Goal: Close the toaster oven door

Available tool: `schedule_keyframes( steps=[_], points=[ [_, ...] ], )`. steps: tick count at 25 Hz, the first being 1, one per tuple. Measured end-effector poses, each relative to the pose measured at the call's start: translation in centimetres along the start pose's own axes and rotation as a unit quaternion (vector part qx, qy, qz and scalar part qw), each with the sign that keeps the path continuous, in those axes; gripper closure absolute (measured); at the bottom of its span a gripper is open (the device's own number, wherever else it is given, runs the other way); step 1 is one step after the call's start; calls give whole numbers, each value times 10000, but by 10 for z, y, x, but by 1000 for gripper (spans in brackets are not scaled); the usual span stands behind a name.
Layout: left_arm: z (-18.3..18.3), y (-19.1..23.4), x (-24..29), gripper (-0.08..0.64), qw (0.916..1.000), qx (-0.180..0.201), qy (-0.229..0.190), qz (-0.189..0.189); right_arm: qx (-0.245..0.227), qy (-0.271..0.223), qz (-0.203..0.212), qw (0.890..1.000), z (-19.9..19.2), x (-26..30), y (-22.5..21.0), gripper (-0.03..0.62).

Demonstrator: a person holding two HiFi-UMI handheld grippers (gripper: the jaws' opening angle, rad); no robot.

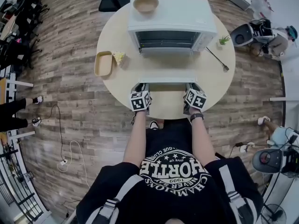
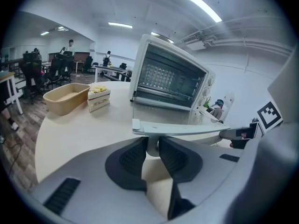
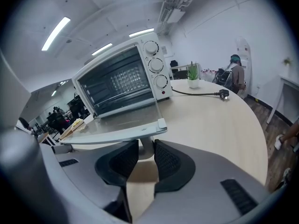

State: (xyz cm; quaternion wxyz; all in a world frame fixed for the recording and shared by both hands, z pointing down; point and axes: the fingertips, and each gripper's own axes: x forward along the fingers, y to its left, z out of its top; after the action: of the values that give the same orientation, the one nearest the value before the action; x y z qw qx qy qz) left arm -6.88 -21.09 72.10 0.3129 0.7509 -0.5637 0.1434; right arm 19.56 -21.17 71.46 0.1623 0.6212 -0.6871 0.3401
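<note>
Nearest, the left gripper (image 2: 152, 146) and right gripper (image 3: 146, 148) each clench a post of the handle (image 1: 167, 79). Beyond, the door (image 1: 167, 65) lies flat open before the toaster oven (image 1: 171, 20). With the grasp made, the next move is probably to lift both ends evenly, swinging it shut.

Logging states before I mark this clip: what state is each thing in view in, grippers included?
toaster oven door: open, lying flat.
left gripper: shut on the door handle, at its left post.
right gripper: shut on the door handle, at its right post.
bowl: empty, on top of the toaster oven.
tray: empty, on the table.
power plug: unplugged, lying on the table.
</note>
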Motion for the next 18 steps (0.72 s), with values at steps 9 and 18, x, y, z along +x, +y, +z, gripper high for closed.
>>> schedule_keyframes(
  steps=[9, 18],
  points=[
    [4, -2, -1, 457, 10000, -14, -76, -49, 90, -98, -183, 9997, 4, -6, -7, 483],
    [8, -4, -4, 458, 9998, -8, -146, -101, 13, -189, -212, 9996, 11, -7, -3, 489]
  ],
)
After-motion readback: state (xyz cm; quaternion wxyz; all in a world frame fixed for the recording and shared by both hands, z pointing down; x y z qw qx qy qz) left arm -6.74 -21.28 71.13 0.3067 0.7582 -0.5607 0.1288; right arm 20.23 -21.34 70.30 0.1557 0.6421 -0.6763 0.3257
